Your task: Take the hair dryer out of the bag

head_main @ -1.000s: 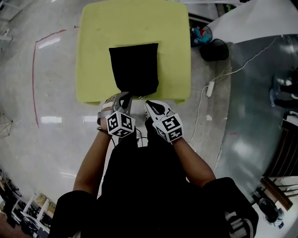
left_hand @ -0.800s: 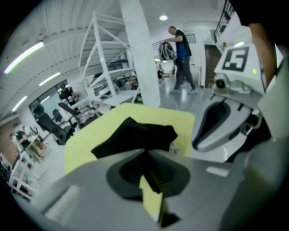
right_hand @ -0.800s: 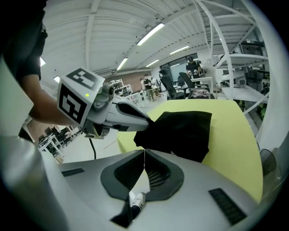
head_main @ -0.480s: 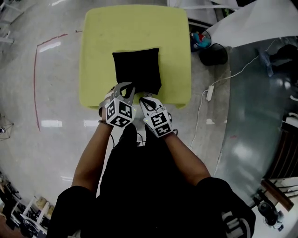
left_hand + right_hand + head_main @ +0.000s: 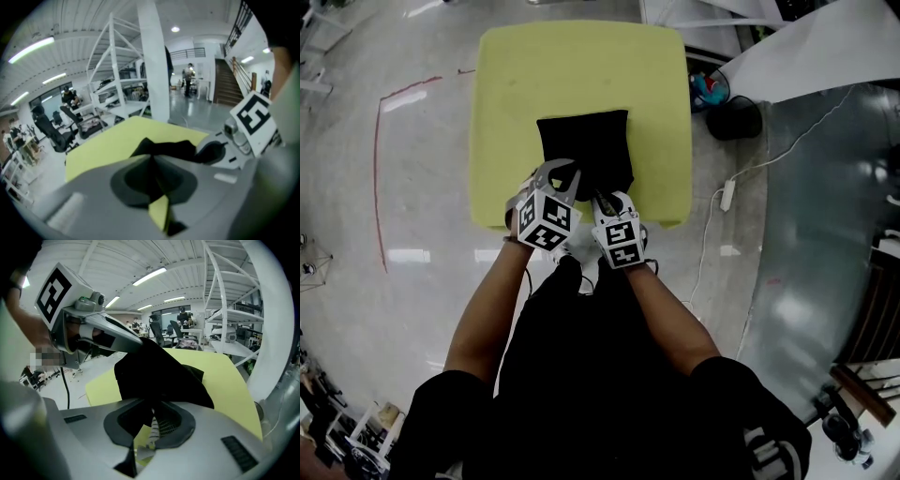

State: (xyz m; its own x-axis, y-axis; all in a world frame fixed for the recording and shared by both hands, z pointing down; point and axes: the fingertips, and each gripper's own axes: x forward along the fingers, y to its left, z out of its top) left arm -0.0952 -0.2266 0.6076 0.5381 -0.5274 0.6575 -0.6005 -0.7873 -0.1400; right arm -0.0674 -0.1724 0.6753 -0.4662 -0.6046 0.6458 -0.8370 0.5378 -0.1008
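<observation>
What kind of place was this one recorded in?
Probably an open lab or workshop hall: white metal shelving frames, office chairs, a staircase, and a glossy floor.

One black bag (image 5: 586, 150), one yellow table (image 5: 516, 94), one left gripper (image 5: 572, 180), one right gripper (image 5: 601, 196), perhaps one dark bin (image 5: 733, 117).

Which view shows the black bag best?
Head view: nearly the whole bag lies outlined on the yellow table. Left gripper view shows only a strip past the jaws; right gripper view shows it close, tented up.
</observation>
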